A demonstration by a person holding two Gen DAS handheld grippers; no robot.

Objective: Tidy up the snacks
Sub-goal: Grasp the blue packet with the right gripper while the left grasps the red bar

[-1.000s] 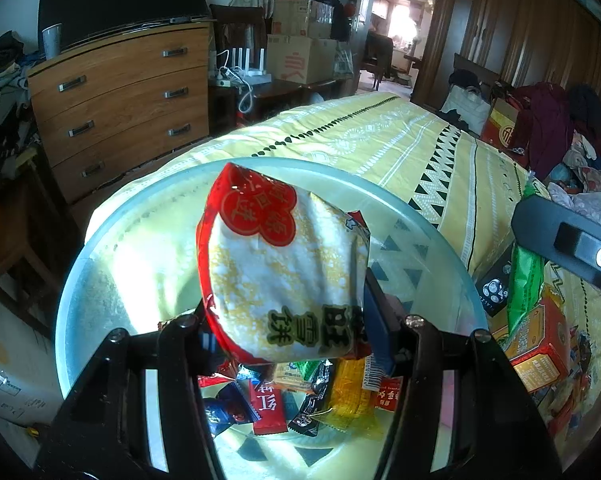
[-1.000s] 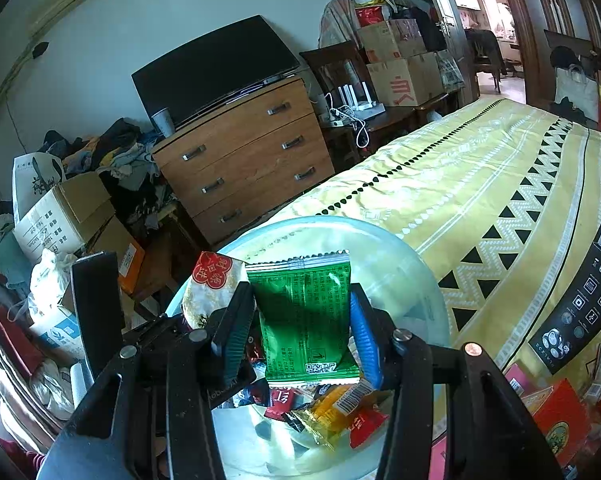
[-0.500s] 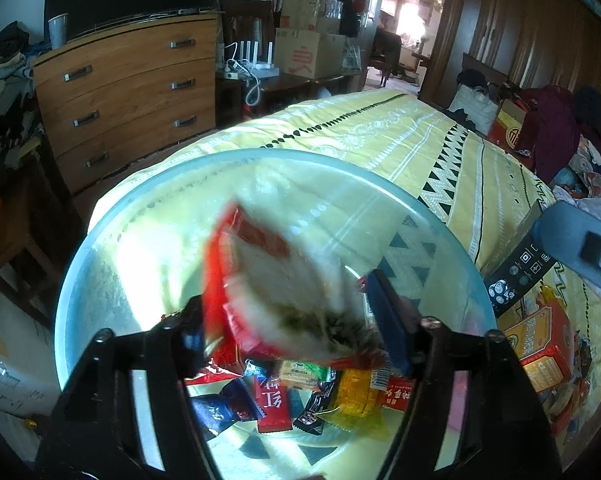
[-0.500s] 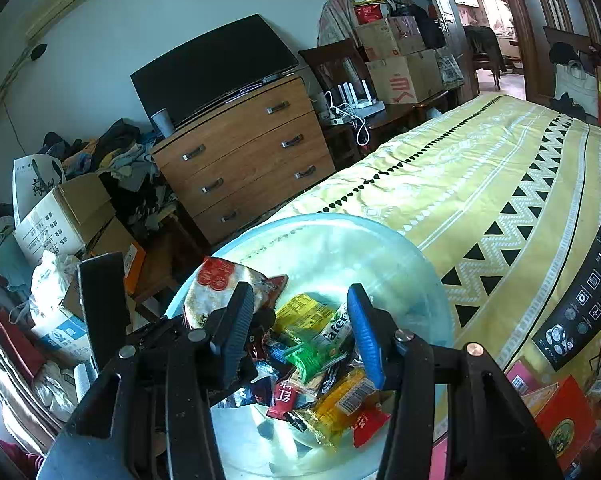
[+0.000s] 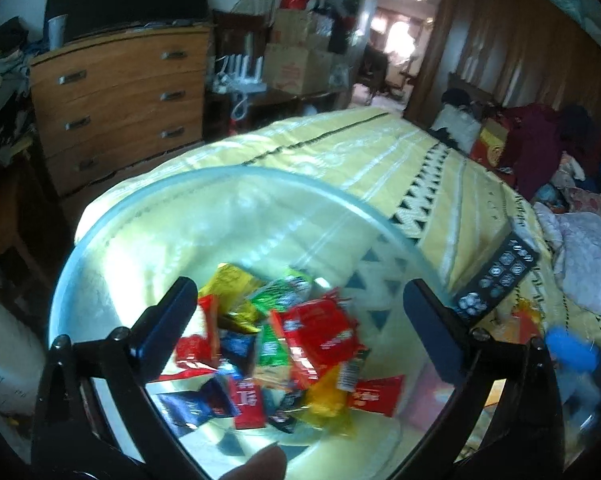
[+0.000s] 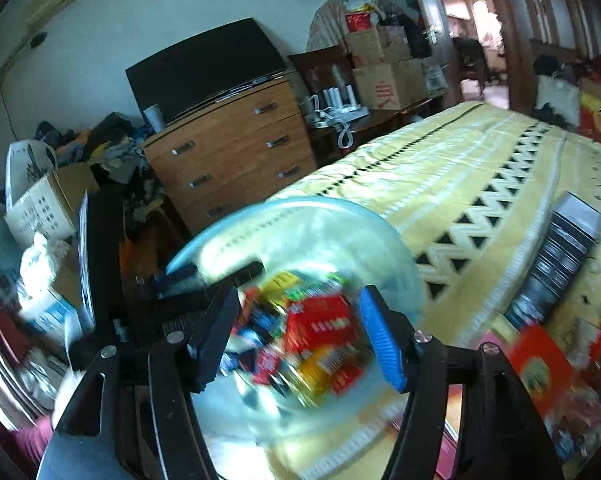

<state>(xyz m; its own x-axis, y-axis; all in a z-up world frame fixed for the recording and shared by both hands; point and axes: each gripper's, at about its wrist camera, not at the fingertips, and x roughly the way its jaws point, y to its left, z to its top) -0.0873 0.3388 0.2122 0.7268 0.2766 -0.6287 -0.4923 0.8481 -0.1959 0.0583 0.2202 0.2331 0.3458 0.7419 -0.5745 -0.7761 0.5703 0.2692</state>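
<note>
A clear glass bowl (image 5: 236, 172) stands on the yellow bedspread and holds a pile of snack packets (image 5: 284, 344), with a red packet (image 5: 320, 336) on top and a green one (image 5: 280, 292) behind it. My left gripper (image 5: 300, 320) hangs over the pile, its jaws opening wide with nothing pressed between them. In the right wrist view the same bowl (image 6: 300, 202) and packets (image 6: 316, 332) lie blurred below my right gripper (image 6: 298, 336). Its jaws are opening too and hold nothing. The left gripper's fingers (image 6: 240, 270) reach over the bowl's left rim.
A black box with icons (image 5: 496, 280) lies on the bed right of the bowl. Loose snacks and a red box (image 6: 540, 368) lie at the near right. A wooden dresser (image 6: 236, 152) and cluttered boxes stand beyond the bed's left edge. A fingertip (image 5: 260, 464) shows at the bottom.
The left gripper opened and its white-and-red bag dropped into the bowl. The right gripper let its green packet fall in, widened, and shifted right, away from the bowl.
</note>
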